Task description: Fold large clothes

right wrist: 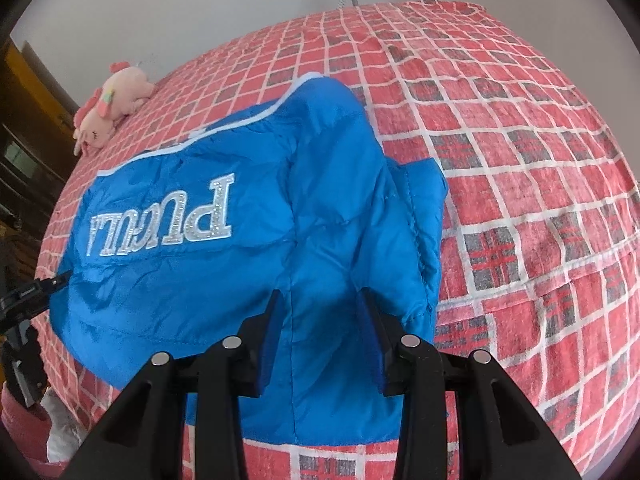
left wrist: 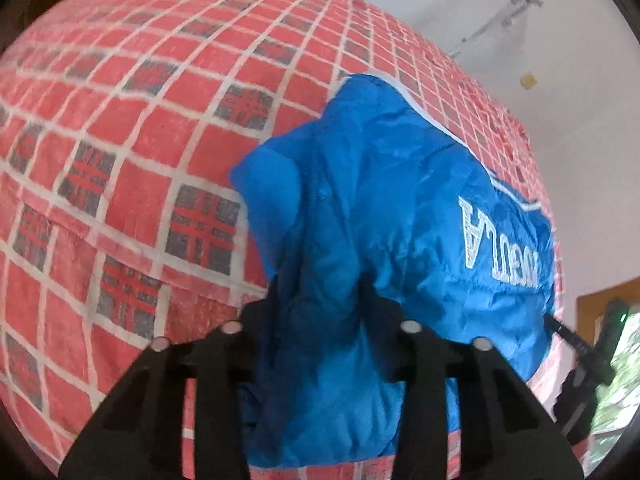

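Note:
A bright blue puffer jacket [left wrist: 400, 184] with silver lettering lies crumpled on the red checked bedspread [left wrist: 140, 120]. In the left wrist view my left gripper [left wrist: 322, 284] points down onto the jacket's near left edge, and a fold of blue fabric fills the gap between its black fingers. In the right wrist view the same jacket [right wrist: 224, 264] spreads to the left, lettering upside down. My right gripper [right wrist: 320, 300] is shut on a bunched ridge at its near right edge. The jacket's underside is hidden.
The bedspread [right wrist: 520, 140] stretches far to the right and behind the jacket. A pink plush toy [right wrist: 112, 108] lies near the bed's far left edge by the white wall. Dark wooden furniture [right wrist: 24, 120] stands left of the bed.

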